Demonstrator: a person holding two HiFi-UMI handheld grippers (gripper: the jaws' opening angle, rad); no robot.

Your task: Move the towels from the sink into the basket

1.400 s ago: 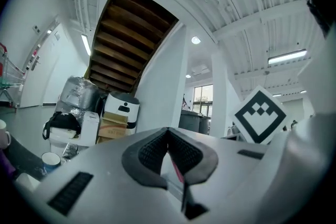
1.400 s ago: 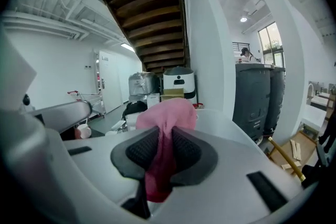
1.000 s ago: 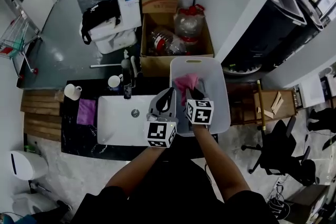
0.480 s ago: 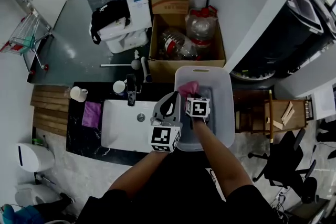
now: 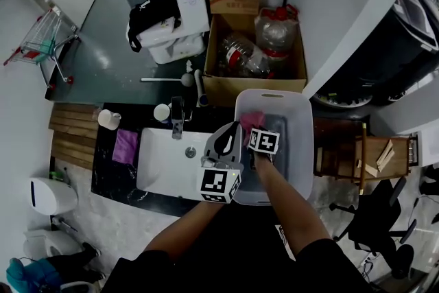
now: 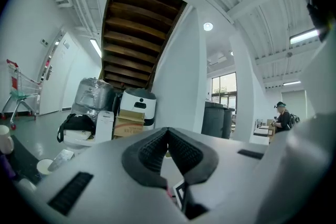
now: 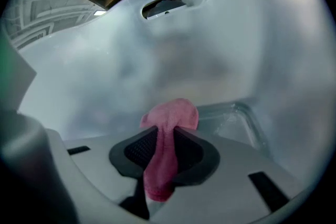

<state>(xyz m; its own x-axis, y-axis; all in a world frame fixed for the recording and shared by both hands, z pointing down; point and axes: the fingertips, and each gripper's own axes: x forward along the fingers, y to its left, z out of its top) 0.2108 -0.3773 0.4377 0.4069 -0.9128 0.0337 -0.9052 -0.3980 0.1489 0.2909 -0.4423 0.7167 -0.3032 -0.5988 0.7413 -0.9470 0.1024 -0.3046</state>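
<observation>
towel basket [image 5: 299,147] wide under the right gripper [image 7: 164,136], hard to miss. jaws just easing apart but pads [image 7: 137,151] pressed on the pink towel [image 7: 170,113] low inside; left gripper [image 6: 168,131] closed, empty. could snag cloth on ribbed pads, dragging it out on an early lift.
</observation>
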